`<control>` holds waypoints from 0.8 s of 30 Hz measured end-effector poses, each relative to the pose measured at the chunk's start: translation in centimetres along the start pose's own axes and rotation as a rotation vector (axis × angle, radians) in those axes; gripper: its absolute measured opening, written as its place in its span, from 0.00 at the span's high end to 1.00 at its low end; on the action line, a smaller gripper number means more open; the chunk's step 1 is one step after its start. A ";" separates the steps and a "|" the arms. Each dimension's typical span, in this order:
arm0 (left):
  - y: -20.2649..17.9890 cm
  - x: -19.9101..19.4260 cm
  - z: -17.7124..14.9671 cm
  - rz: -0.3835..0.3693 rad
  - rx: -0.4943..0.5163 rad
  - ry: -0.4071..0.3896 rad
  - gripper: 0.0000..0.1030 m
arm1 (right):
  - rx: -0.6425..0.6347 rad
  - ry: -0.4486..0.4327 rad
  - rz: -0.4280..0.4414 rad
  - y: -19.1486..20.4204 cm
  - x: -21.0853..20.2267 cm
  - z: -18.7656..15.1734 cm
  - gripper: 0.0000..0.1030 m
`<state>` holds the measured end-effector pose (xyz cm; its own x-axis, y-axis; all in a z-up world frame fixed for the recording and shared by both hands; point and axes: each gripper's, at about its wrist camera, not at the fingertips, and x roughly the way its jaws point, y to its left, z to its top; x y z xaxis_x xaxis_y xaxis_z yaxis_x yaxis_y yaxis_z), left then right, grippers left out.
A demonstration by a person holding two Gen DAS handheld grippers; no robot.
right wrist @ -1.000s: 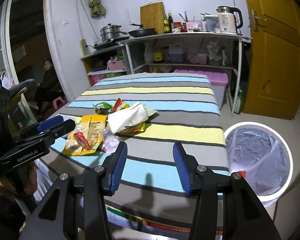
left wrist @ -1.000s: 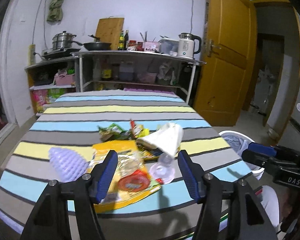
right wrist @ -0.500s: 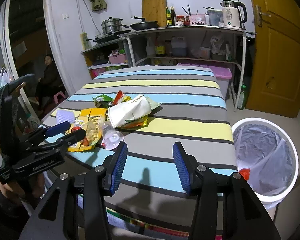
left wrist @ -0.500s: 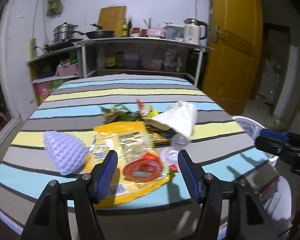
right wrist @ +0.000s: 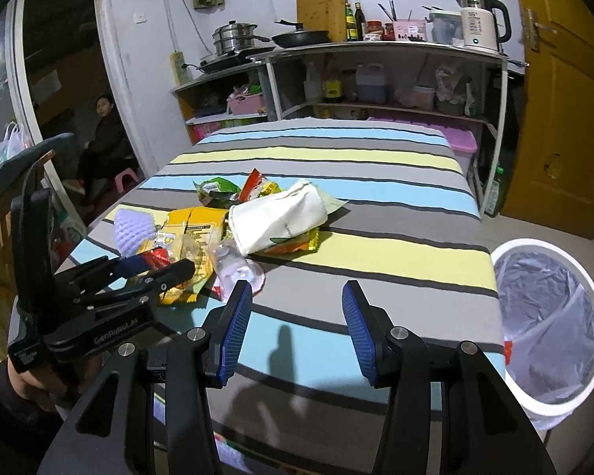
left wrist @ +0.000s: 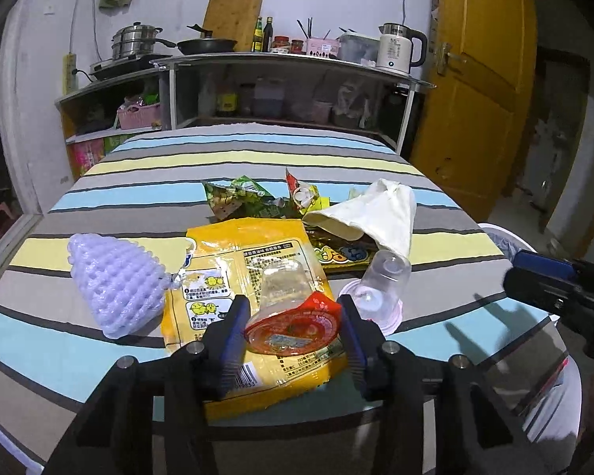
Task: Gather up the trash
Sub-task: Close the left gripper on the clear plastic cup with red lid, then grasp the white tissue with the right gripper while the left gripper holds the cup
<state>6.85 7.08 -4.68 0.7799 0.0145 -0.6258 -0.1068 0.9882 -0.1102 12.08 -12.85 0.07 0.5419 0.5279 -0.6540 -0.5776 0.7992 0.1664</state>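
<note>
In the left wrist view, the left hand-held gripper (left wrist: 293,326) straddles a clear cup with a red foil lid (left wrist: 291,312) that lies on its side on a yellow snack bag (left wrist: 233,253) at the near edge of the striped surface (left wrist: 257,162). The cup's long axis runs away from the camera, lid end nearest; the jaws are closing on the lid's flanks, the pads seemingly not yet pressing. The bag's small print is unreadable.

In the right wrist view, the right hand-held gripper (right wrist: 295,326) hangs open and empty over bare cloth, farther from the cup. The bin (right wrist: 550,316) stands to its right. The left tool's body reads "GenRobot.ai".
</note>
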 end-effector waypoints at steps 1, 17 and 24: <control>0.0 0.0 0.0 -0.004 -0.001 -0.002 0.56 | -0.001 0.002 0.003 0.1 0.3 0.2 0.53; 2.2 -2.1 0.7 -0.034 -0.030 -0.077 0.57 | 0.087 0.043 0.048 -1.0 6.5 5.0 0.53; 2.6 -2.0 0.8 -0.038 -0.030 -0.080 0.57 | 0.197 0.108 0.085 -2.8 9.3 5.7 0.52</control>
<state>5.49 9.71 -3.12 0.8306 -0.0093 -0.5568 -0.0939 0.9832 -0.1566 22.20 -8.54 -2.32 0.4219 0.5699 -0.7051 -0.4824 0.7996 0.3577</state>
